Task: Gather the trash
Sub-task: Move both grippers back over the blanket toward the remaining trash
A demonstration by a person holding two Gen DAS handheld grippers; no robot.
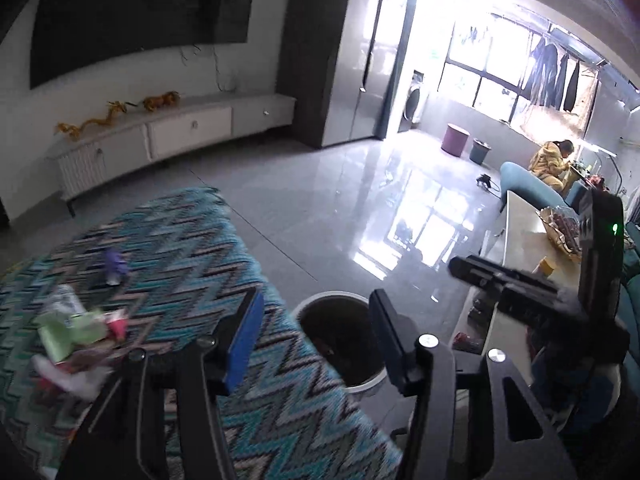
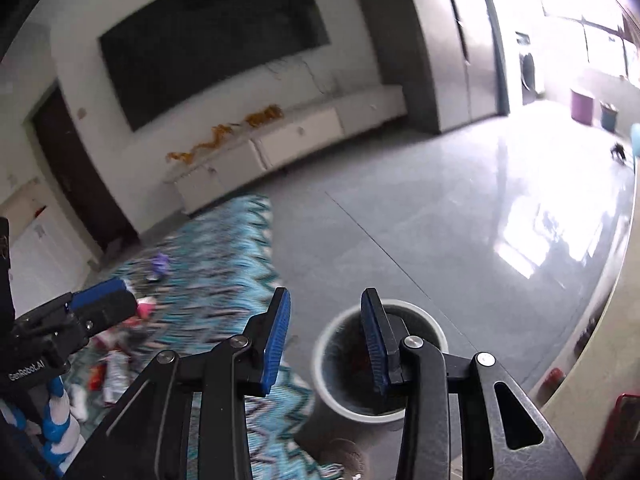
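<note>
A white waste bin [image 1: 340, 340] with a dark inside stands on the floor beside a zigzag rug [image 1: 172, 240]; it also shows in the right wrist view [image 2: 380, 360]. Trash lies on the rug: a green and white wrapper pile [image 1: 76, 328] and a purple piece [image 1: 114, 266]. The same pile [image 2: 116, 364] and purple piece [image 2: 160, 264] show in the right wrist view. My left gripper [image 1: 316, 340] is open and empty above the bin's near edge. My right gripper [image 2: 326, 344] is open and empty, over the bin's left rim.
A low white TV cabinet [image 1: 168, 136] runs along the far wall. A light table [image 1: 524, 236] with snacks stands at the right, and a blue sofa [image 1: 532, 188] with a seated person is behind it. Glossy grey floor [image 1: 360, 200] lies beyond the rug.
</note>
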